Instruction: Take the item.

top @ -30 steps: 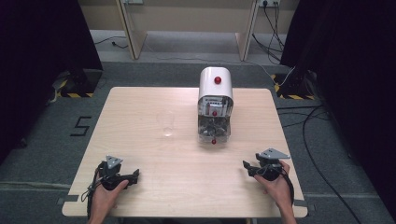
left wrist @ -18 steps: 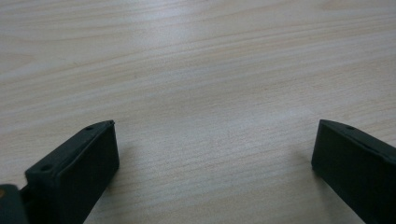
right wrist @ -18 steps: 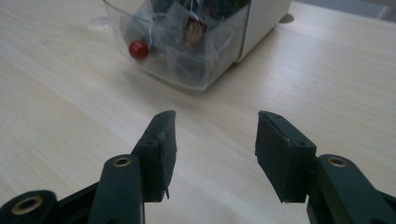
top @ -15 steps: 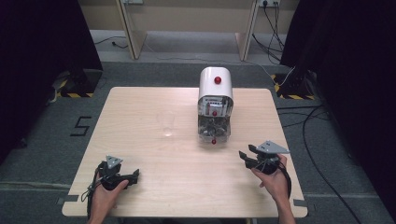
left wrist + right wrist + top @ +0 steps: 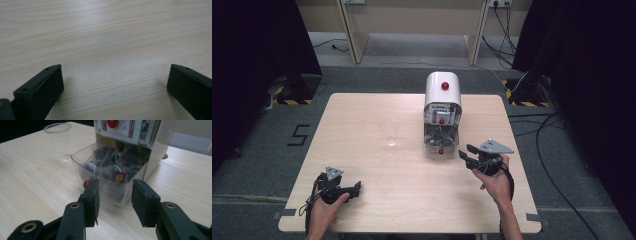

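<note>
1. I see the light wooden table (image 5: 377,110) from above, with a white round-topped dispenser machine (image 5: 442,98) standing on its far middle part. It has a red knob on the top and a second red knob on its front panel.
2. At the foot of the machine, a clear plastic drawer (image 5: 110,173) is pulled out toward me. It is full of dark tea bags with strings and small tags (image 5: 119,176), and it carries a small red knob (image 5: 86,184) low on its front.
3. To the left of the machine stands an empty clear plastic cup (image 5: 390,133), upright and apart from the machine.
4. My right gripper (image 5: 466,153) is held above the table just beside the drawer, on its right front side, and points at it. Its jaws are apart with a moderate gap and nothing is between them. In the right gripper view they frame the front corner of the drawer but I cannot tell if they touch it.
5. My left gripper (image 5: 354,188) is low at the near left part of the table, well apart from the cup and the machine. In the left gripper view its jaws are spread wide over the bare wood and they hold nothing.
</note>
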### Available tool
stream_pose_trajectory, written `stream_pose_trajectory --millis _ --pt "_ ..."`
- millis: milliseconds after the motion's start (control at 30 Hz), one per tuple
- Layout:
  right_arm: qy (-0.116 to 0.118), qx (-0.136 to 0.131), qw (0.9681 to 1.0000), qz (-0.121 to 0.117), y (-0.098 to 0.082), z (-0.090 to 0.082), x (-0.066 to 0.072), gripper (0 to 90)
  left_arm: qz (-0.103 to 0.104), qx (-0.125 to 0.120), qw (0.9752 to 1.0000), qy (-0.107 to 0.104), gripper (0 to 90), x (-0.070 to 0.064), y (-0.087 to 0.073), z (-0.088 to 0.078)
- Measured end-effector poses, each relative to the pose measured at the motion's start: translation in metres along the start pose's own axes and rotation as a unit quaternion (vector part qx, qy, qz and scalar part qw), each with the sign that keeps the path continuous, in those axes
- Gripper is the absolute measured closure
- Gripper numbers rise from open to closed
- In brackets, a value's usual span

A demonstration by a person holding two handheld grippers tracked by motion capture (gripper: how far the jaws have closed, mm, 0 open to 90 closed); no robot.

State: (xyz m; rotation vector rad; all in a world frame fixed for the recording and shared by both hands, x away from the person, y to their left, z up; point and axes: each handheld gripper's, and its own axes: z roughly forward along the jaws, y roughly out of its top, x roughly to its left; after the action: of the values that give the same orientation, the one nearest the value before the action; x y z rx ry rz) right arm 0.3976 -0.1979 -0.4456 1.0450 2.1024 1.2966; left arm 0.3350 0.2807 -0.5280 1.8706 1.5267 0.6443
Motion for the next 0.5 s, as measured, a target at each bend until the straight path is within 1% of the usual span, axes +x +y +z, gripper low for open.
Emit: stream_pose_trajectory --millis 33,100,133,233,267,300,333,500 --pt "0.002 -0.002 1.0000 0.001 0.004 0.004 0.001 59.3 0.000 0.000 1.0000 0.000 0.1 0.000 0.000 0.000" --pt "0.002 -0.002 1.0000 0.001 0.005 0.006 0.002 59.5 0.000 0.000 1.0000 0.000 0.1 0.000 0.000 0.000" --pt "0.004 -0.005 1.0000 0.001 0.007 0.010 0.003 60.2 0.000 0.000 1.0000 0.000 0.1 0.000 0.000 0.000" --pt "0.008 -0.006 0.9999 0.004 0.009 0.014 0.004 60.6 0.000 0.000 1.0000 0.000 0.1 0.000 0.000 0.000" --pt "0.008 -0.007 0.9999 0.003 0.013 0.018 0.004 60.8 0.000 0.000 1.0000 0.000 0.1 0.000 0.000 0.000" --pt "0.008 -0.007 0.9999 0.003 0.013 0.018 0.004 60.8 0.000 0.000 1.0000 0.000 0.1 0.000 0.000 0.000" --pt "0.009 -0.008 0.9999 0.004 0.015 0.022 0.005 61.0 0.000 0.000 1.0000 0.000 0.1 0.000 0.000 0.000" --pt "0.009 -0.004 0.9999 0.007 0.018 0.031 0.004 61.7 0.000 0.000 1.0000 0.000 0.1 0.000 0.000 0.000"
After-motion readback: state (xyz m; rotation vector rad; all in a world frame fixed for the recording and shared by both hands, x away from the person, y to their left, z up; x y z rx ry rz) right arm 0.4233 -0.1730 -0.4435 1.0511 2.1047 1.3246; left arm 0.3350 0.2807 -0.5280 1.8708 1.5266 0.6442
